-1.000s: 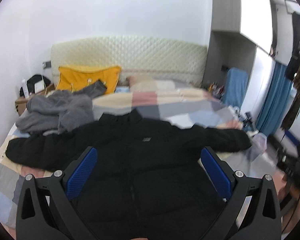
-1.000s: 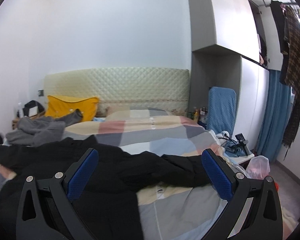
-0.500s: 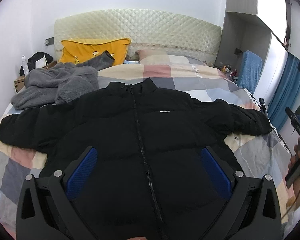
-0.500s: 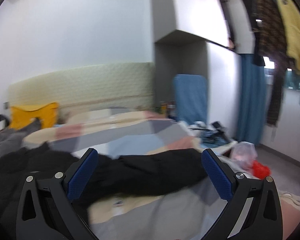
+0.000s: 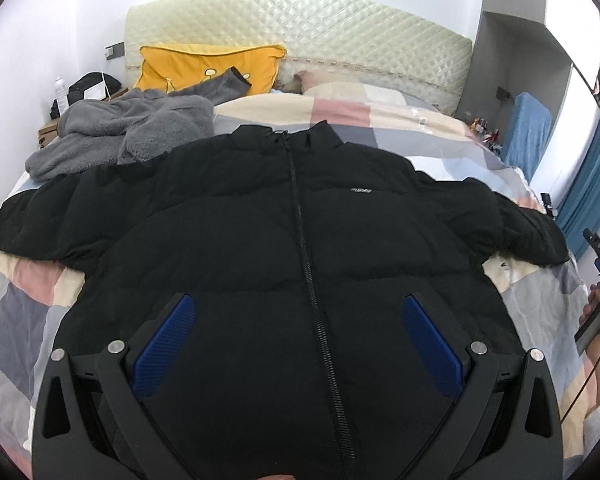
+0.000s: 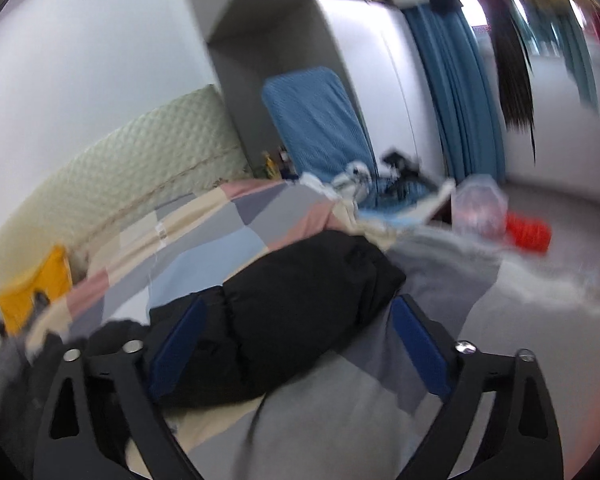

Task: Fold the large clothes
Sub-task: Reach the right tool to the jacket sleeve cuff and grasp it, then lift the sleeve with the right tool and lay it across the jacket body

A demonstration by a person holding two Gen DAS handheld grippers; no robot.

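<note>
A black puffer jacket (image 5: 300, 240) lies face up and zipped on the patchwork bedspread (image 5: 16, 304), both sleeves spread out sideways. My left gripper (image 5: 298, 340) is open and empty, held above the jacket's lower front, straddling the zip. My right gripper (image 6: 296, 340) is open and empty, low over the end of the jacket's right sleeve (image 6: 300, 292), which lies between the jaws; the view is blurred. The right gripper also shows at the right edge of the left wrist view (image 5: 598, 280).
A grey fleece garment (image 5: 120, 132) lies at the bed's far left by a yellow pillow (image 5: 204, 66). The quilted headboard (image 5: 300, 28) is behind. A blue chair (image 6: 316, 120), a bedside table with clutter, a plastic bag and a red object (image 6: 528, 232) stand right of the bed.
My left gripper has risen and tilted down over the jacket. My right gripper has swung right and dropped towards the right sleeve's end. Both stayed open.
</note>
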